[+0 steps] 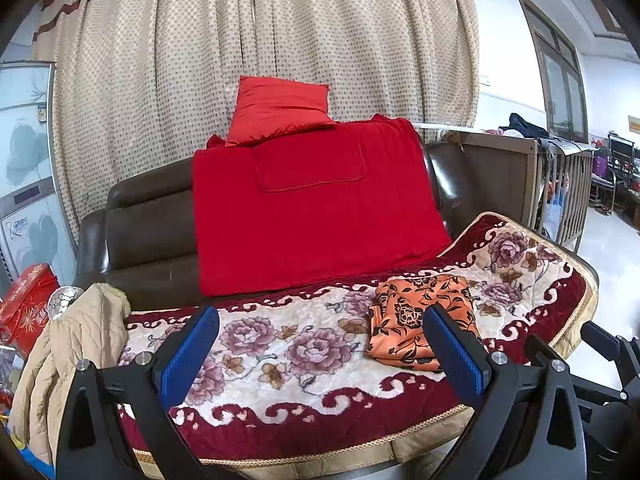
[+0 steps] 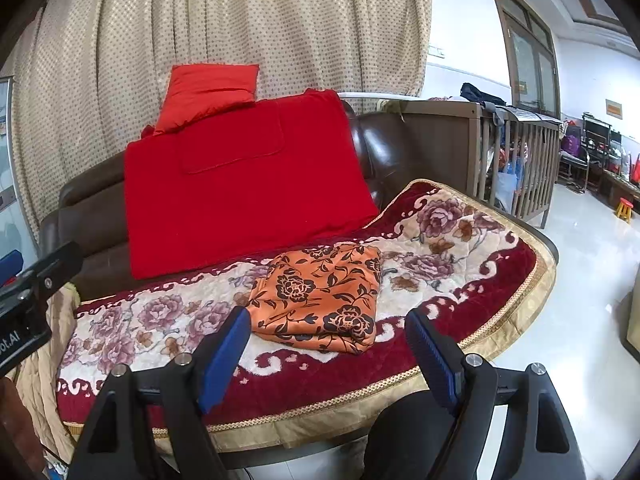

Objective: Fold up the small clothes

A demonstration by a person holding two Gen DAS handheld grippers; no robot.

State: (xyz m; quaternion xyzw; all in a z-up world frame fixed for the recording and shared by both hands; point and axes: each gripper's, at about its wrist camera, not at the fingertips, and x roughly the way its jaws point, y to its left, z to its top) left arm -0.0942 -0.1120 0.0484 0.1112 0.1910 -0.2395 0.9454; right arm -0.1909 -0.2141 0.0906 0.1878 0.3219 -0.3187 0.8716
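Garment: I am looking at the orange satin cloth with black flower print (image 2: 320, 296), lying in a loose fold on the floral plush blanket in cream and dark red (image 2: 132, 340) that covers the sofa seat.
Bearing from right gripper (image 2: 328, 340): the cloth is sitting at twelve o'clock, just beyond the blue pads, apart from them.
Bearing from left gripper (image 1: 320, 344): the cloth (image 1: 420, 320) is lying at about two o'clock, partly behind my right-hand finger.
Nearer hand: I am judging the right one nearer and better centred.
Long axis: running roughly from seven o'clock to one o'clock in the right wrist view.
Fingers: both pairs are standing wide apart, holding nothing.
Edges: the near hem is resting close to the blanket's gold-trimmed front border (image 2: 360, 392).
Open room: bare blanket is spreading toward nine o'clock; the red folded throw (image 2: 240, 184) is closing off twelve o'clock.
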